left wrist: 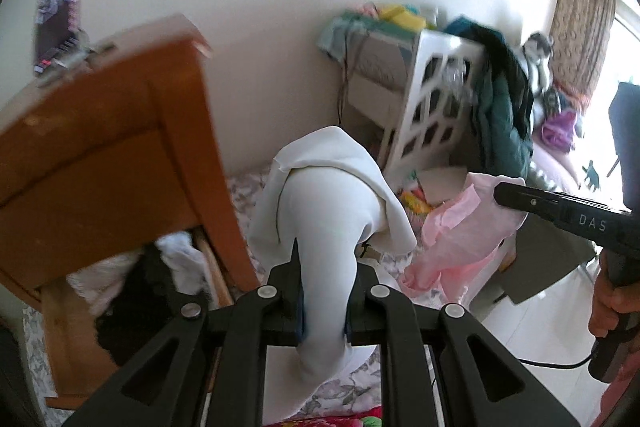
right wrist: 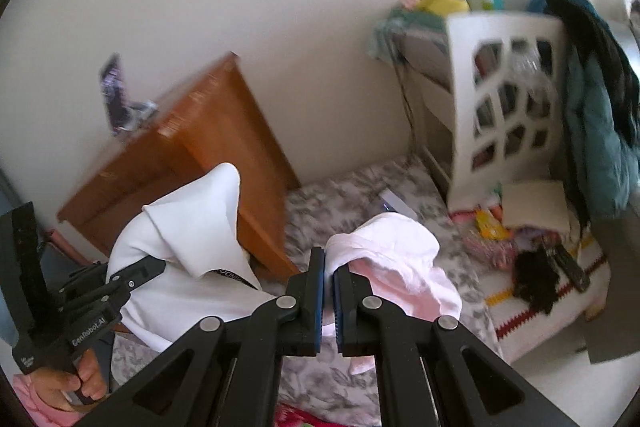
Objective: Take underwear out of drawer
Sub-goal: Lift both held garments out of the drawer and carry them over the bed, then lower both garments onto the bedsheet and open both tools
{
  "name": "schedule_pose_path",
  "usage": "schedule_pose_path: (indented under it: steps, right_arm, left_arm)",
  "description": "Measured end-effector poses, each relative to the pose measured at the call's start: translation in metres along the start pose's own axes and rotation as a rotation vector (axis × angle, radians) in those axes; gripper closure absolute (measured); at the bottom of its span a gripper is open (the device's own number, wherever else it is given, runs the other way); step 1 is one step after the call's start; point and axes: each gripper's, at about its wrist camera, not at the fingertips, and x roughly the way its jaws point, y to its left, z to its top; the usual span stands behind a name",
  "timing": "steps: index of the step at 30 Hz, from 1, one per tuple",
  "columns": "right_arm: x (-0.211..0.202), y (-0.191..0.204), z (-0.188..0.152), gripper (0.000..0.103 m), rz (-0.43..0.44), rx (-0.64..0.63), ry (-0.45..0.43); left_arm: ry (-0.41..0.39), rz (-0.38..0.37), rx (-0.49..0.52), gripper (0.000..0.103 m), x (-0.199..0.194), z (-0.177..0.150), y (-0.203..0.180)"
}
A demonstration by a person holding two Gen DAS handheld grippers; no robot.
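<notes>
Bedroom corner with plain cream walls; a bed with a grey floral bedsheet (right wrist: pixel 352 203) runs along the far wall. At its head stands an orange-brown wooden bedside cabinet (left wrist: pixel 104 155); its lower drawer (left wrist: pixel 132 291) is pulled open, with white and black garments bunched inside. A dark screen-like panel on a stand (left wrist: pixel 56 19) sits on the cabinet top, blurred. At the foot of the bed: a white lattice-sided shelf unit (right wrist: pixel 508 107), coloured items piled on top, a teal padded jacket (right wrist: pixel 600 115) draped over its side.

Left gripper (left wrist: pixel 324 291): jaws narrow, clamped on a white stretchy undergarment (left wrist: pixel 328 203). The cloth is out of the drawer and in the air over the bed, its loose upper part flopping over beyond the fingertips. In the right wrist view the same gripper appears at lower left with the white cloth folded over its fingers, and the hand (right wrist: pixel 68 383) wrapped round its handle.

Right gripper (right wrist: pixel 328 267): jaws almost together, pinching the edge of a pale pink thin undergarment (right wrist: pixel 400 267). This also hangs clear of the drawer, above the floral sheet, to the right of the white piece. The two garments are near each other, not touching.

Both frames show motion blur on the furniture.
</notes>
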Motion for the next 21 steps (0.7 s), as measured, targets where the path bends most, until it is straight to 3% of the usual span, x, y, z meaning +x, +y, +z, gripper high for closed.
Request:
schedule_pose_path:
  steps: [12,21]
  right_arm:
    - [0.104,-0.073,-0.048,0.095,-0.094,0.05,0.199]
    - [0.172,-0.102,-0.072,0.095,-0.125,0.076,0.287]
  left_arm:
    - [0.216,0.035,0.012,0.087,0.138,-0.047,-0.029]
    - [0.298,0.105,-0.008,0.085,0.205,-0.078,-0.023]
